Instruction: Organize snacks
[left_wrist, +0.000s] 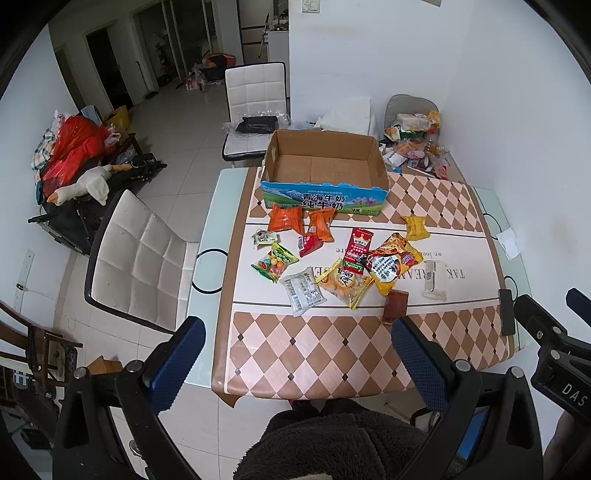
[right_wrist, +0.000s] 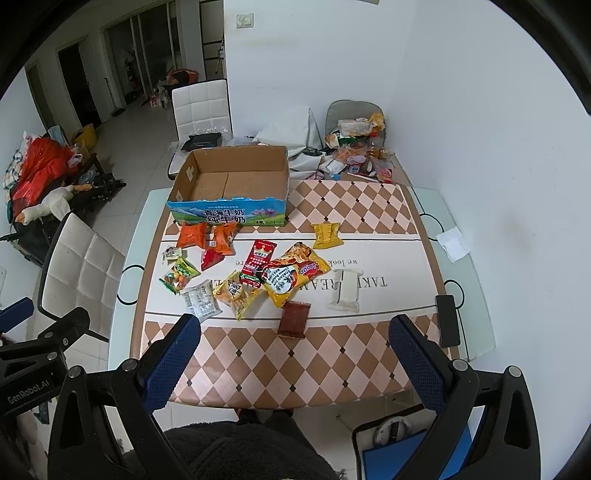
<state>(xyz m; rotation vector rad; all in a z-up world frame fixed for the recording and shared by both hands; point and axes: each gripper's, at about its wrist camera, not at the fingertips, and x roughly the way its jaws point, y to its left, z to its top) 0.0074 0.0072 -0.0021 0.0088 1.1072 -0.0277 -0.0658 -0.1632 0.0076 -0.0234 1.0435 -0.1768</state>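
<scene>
An empty cardboard box (left_wrist: 325, 162) with a blue printed front stands at the table's far side; it also shows in the right wrist view (right_wrist: 236, 173). Several snack packets lie in front of it: two orange packets (left_wrist: 286, 218), a red sachet (left_wrist: 356, 251), a yellow noodle bag (left_wrist: 391, 264), a small yellow packet (left_wrist: 415, 227), a white packet (left_wrist: 303, 290), a clear white bar (left_wrist: 436, 278) and a brown packet (right_wrist: 294, 318). My left gripper (left_wrist: 297, 332) is open and empty above the table's near edge. My right gripper (right_wrist: 293, 330) is open and empty, near the brown packet.
A black phone (right_wrist: 447, 319) lies at the table's right edge. A heap of other snacks and wrappers (right_wrist: 360, 151) sits at the back right corner. White chairs (left_wrist: 142, 258) stand left of and behind the table. A folded tissue (right_wrist: 452, 243) lies at the right.
</scene>
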